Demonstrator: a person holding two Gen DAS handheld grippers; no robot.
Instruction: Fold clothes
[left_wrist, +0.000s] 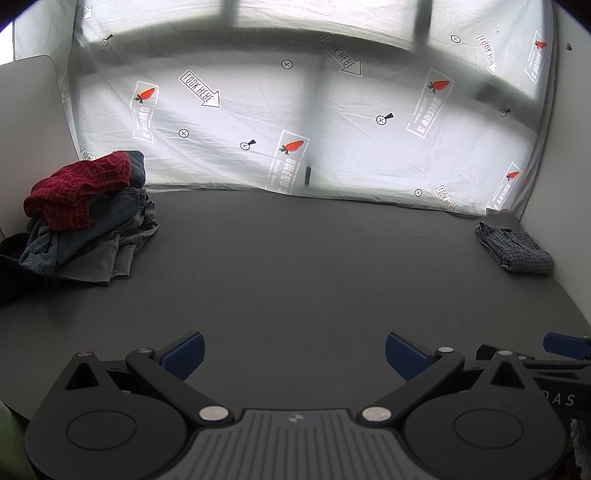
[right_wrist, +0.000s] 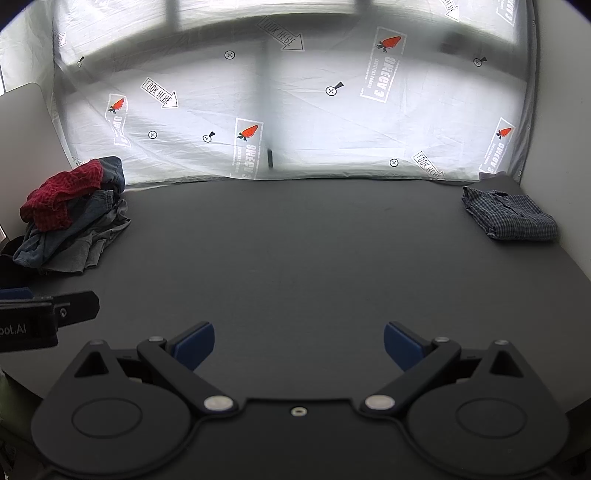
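A heap of unfolded clothes (left_wrist: 88, 221) lies at the far left of the dark table (left_wrist: 295, 266), with a red checked garment (left_wrist: 77, 188) on top of blue and grey ones. The heap also shows in the right wrist view (right_wrist: 74, 218). A folded blue checked shirt (left_wrist: 513, 247) lies at the far right; it also shows in the right wrist view (right_wrist: 511, 218). My left gripper (left_wrist: 294, 356) is open and empty over the table's near edge. My right gripper (right_wrist: 298, 347) is open and empty beside it, to its right.
A white printed sheet (left_wrist: 295, 110) hangs behind the table. White walls (right_wrist: 565, 147) close both sides. The left gripper's side shows at the left edge of the right wrist view (right_wrist: 48, 314); the right gripper's edge shows in the left wrist view (left_wrist: 565, 347).
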